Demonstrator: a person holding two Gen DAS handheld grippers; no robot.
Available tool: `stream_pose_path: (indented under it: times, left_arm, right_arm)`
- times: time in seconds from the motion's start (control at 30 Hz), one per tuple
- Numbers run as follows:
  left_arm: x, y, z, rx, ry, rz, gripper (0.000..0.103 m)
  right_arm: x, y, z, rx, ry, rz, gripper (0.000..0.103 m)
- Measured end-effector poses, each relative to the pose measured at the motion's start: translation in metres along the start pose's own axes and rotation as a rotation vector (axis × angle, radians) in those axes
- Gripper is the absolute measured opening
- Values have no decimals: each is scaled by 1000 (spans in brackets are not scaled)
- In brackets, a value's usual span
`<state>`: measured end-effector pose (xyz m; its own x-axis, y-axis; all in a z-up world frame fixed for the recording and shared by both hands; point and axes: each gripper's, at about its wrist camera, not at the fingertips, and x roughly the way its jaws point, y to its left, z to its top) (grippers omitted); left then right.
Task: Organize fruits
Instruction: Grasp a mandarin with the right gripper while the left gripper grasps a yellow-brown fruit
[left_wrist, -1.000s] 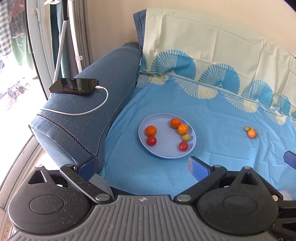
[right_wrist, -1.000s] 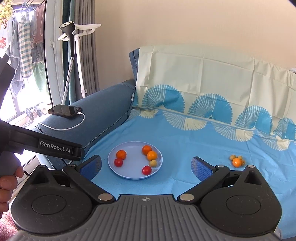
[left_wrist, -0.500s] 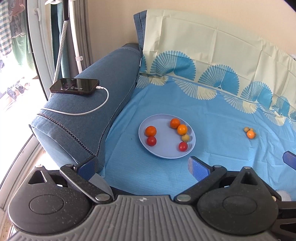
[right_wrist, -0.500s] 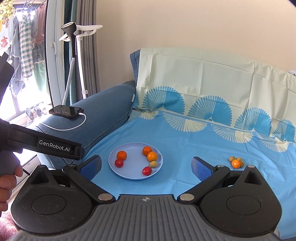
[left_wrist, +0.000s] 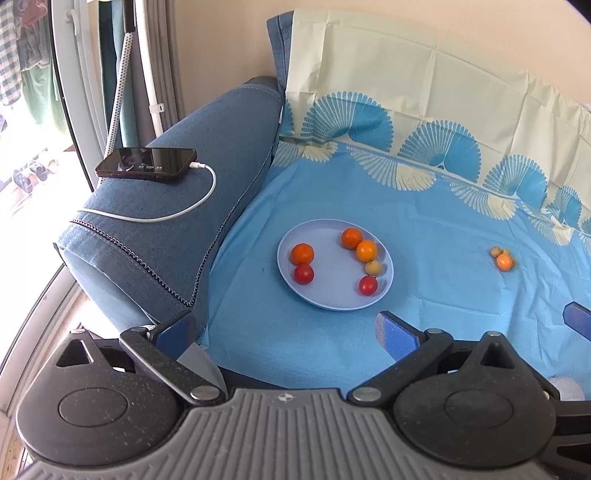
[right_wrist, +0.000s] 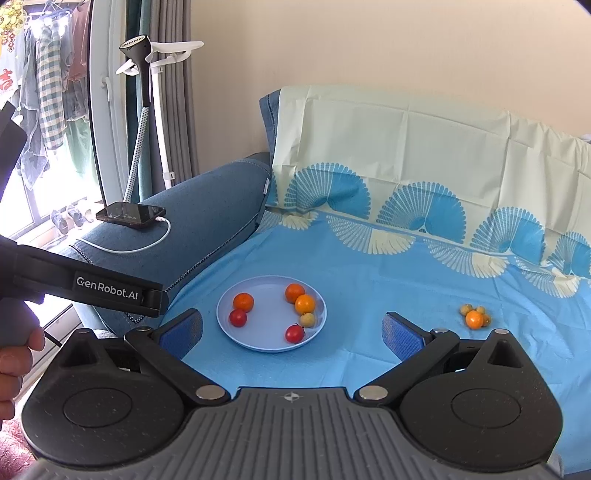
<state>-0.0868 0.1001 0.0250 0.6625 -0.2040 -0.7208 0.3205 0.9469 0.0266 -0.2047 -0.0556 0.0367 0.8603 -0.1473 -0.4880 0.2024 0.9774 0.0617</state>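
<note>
Left claw (left_wrist: 286, 326) wide open, empty, barely shifted over the last second, so we judge no pick has started. From it we see the plate (left_wrist: 325, 295) with six fruits straight ahead and the loose fruit cluster (left_wrist: 503, 258) far right on the sheet.

Right claw (right_wrist: 293, 330) also fully spread, holding nothing. We see the cluster (right_wrist: 474, 316) just right of it, likely next.

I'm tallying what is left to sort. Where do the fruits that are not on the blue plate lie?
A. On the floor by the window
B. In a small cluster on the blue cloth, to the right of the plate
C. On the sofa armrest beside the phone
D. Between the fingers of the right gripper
B: a small cluster of fruits lies on the blue cloth, apart from the plate and to its right.
</note>
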Motion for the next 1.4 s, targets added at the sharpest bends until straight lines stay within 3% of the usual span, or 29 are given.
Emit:
stream_pose_path:
  times: [0.57, 0.87, 1.07, 1.27, 1.4]
  left_arm:
    - [45, -12, 8, 28, 97, 29, 103]
    - [81, -32, 22, 59, 161, 43, 103]
    - [111, -56, 36, 92, 203, 48, 103]
    - [142, -90, 54, 125, 231, 41, 103]
    - [160, -110, 66, 132, 250, 37, 103]
  right_arm:
    - [38, -19, -8, 42, 96, 22, 102]
    - [73, -49, -15, 113, 159, -1, 102]
    - [105, -96, -22, 194, 174, -115, 102]
    - [150, -173, -26, 278, 139, -316, 102]
    - [199, -229, -31, 343, 125, -400, 99]
